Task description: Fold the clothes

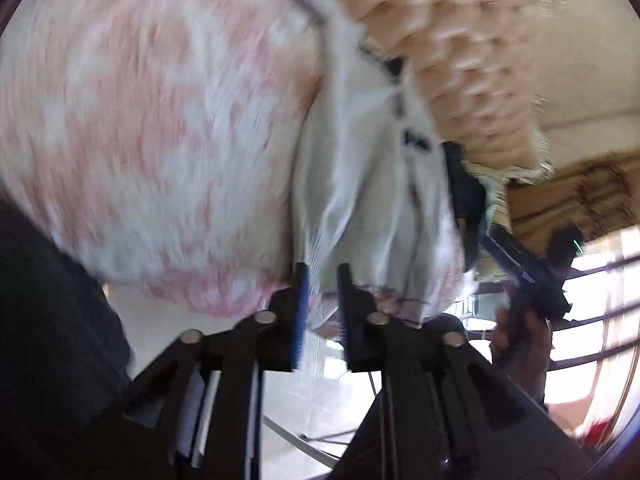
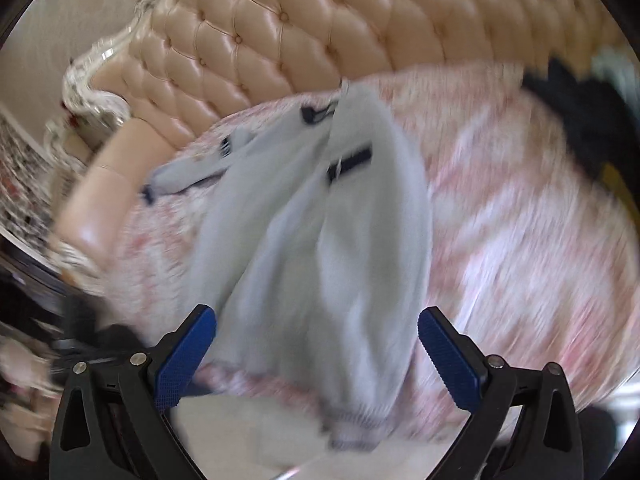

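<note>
Pinching grey garment [image 1: 360, 216], left claw [image 1: 322, 280] (blurred).

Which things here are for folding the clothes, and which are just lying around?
For the job:
- pale grey garment, hanging over the bed's edge
- left gripper, shut on its fabric
- right gripper, open, holding nothing

Just lying about:
- pink-and-white bedspread
- tufted headboard
- dark clothes at the bed's far corner
</note>
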Tool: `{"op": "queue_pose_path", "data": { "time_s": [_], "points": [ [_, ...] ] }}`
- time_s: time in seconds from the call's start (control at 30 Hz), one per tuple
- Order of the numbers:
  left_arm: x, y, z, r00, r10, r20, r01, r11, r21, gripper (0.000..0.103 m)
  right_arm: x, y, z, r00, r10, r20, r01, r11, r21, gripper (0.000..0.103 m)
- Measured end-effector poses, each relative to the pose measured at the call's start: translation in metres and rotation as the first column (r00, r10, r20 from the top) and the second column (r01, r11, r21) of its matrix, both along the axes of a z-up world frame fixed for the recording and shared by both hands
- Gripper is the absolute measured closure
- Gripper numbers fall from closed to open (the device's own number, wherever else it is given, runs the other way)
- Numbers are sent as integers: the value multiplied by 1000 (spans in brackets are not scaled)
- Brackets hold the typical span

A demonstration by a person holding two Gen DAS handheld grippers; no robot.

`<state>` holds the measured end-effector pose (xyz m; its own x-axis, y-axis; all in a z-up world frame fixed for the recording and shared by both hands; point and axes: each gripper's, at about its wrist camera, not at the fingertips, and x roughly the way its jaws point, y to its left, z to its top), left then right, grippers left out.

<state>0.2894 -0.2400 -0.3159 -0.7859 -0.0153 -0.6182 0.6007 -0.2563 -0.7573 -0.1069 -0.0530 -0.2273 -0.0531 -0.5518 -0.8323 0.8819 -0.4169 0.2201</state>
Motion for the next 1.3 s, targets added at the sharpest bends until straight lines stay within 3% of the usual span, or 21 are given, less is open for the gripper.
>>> {"op": "queue_pose_path", "data": {
  "time_s": [0.07, 0.17, 0.37, 0.47, 0.53, 0.77, 0.97, 1.03, 1.1, 1.3],
  "points": [
    [10, -8, 11, 998, -11, -61, 8, 999, -42, 74, 1, -29, 0, 983, -1, -184, 12, 998, 60, 1],
    [22, -19, 20, 993, -24, -116, 14, 996, -87, 64, 1, -70, -2, 909, 12, -417, 44, 991, 125, 1],
    [32, -41, 16, 994, -26, -110, 13, 993, -116, 63, 13, -139, -22, 783, 30, -621, 50, 993, 110, 2],
    [37, -52, 14, 994, -26, -108, 12, 991, -130, 63, 30, -165, -42, 670, 88, -737, 57, 984, 169, 2],
    [41, -59, 12, 994, -27, -106, 12, 990, -140, 63, 41, -180, -60, 620, 132, -774, 67, 973, 219, 3],
    [50, -67, 3, 993, 17, -113, -27, 996, -86, 63, 54, -210, -97, 583, 156, -797, 158, 941, 299, 30],
    [50, -67, 4, 994, 53, -91, -60, 995, -77, 63, 26, -213, -107, 617, 111, -779, 213, 929, 302, 35],
    [50, -68, 2, 996, 64, -70, -68, 995, -69, 63, 20, -214, -108, 614, 121, -780, 209, 928, 308, 48],
    [48, -69, -1, 997, 63, -38, -65, 996, -62, 63, 13, -215, -109, 604, 113, -789, 230, 923, 308, 83],
    [49, -70, -8, 999, 51, 16, -50, 998, -35, 63, 0, -207, -97, 654, 61, -754, 223, 937, 270, 87]
  ]
}}
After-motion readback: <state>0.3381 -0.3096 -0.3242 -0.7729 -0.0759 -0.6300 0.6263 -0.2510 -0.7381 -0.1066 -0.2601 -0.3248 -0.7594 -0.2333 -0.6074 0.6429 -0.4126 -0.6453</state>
